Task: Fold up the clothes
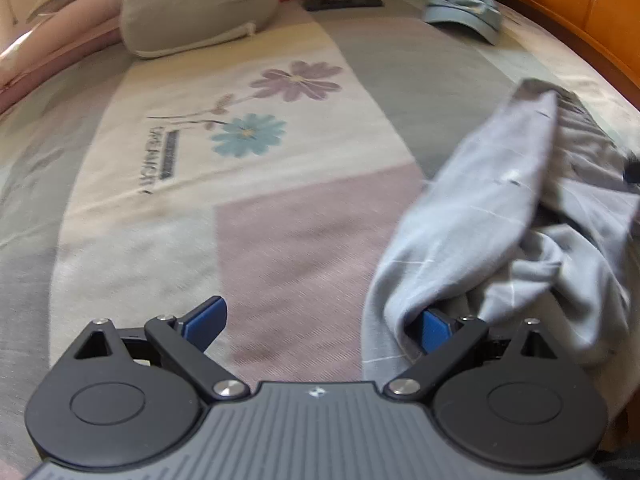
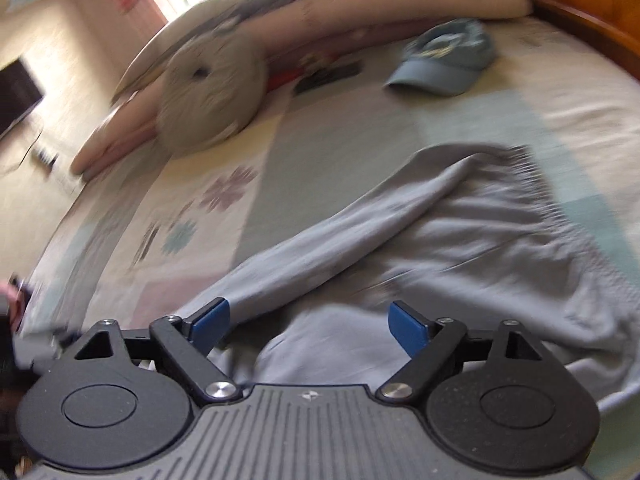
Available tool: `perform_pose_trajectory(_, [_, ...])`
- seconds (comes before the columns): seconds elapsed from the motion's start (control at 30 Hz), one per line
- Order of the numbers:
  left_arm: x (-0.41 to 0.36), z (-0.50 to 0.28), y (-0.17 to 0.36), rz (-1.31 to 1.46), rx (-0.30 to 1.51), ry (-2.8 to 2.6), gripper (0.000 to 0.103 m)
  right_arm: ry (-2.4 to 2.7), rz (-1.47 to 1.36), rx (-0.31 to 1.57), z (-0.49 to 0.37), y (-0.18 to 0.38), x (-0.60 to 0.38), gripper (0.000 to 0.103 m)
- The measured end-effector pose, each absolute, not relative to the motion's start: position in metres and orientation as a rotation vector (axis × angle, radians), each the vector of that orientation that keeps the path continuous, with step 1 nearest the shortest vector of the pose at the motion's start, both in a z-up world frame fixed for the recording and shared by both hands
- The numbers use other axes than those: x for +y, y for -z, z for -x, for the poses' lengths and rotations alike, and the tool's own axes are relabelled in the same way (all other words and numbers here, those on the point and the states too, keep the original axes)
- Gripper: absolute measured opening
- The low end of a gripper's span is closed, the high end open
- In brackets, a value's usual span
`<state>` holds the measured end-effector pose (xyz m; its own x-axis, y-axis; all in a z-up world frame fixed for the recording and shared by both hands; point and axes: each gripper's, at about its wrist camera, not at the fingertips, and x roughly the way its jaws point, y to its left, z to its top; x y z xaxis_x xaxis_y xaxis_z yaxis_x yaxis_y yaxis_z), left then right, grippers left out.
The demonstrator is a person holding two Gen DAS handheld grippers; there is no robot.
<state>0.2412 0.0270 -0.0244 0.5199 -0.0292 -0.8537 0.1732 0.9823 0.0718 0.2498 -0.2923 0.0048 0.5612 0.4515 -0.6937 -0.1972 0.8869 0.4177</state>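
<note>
Grey shorts [image 2: 460, 232] lie crumpled on the bed [image 1: 280, 216], toward its right side. Left gripper [image 1: 322, 320] — fingers apart, the right one under a fold of the shorts, nothing clamped. Right gripper [image 2: 308, 322] — fingers wide apart above the shorts, holding nothing. Farther back lie a blue cap [image 2: 444, 60] and a grey pillow [image 1: 196, 4]. The right wrist view is blurred.
</note>
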Motion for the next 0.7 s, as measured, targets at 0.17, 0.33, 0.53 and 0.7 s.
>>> perform_pose_trajectory(0.17, [0.035, -0.261, 0.018, -0.213, 0.955, 0.079, 0.096, -0.436, -0.187, 0.983, -0.256, 0.014, -0.25, 0.092])
perform_pose_trajectory(0.33, [0.044, -0.29, 0.015, -0.294, 0.912, 0.07, 0.096, -0.426, -0.114, 1.005, -0.254, 0.019, -0.231, 0.092])
perform_pose_trajectory(0.53, [0.053, -0.334, 0.018, -0.411, 0.871, 0.059, 0.096, -0.372, -0.154, 1.011, -0.248, 0.017, -0.243, 0.093])
perform_pose_trajectory(0.7, [0.057, -0.373, 0.02, -0.474, 0.847, 0.049, 0.096, -0.308, -0.175, 1.013, -0.238, 0.017, -0.25, 0.093])
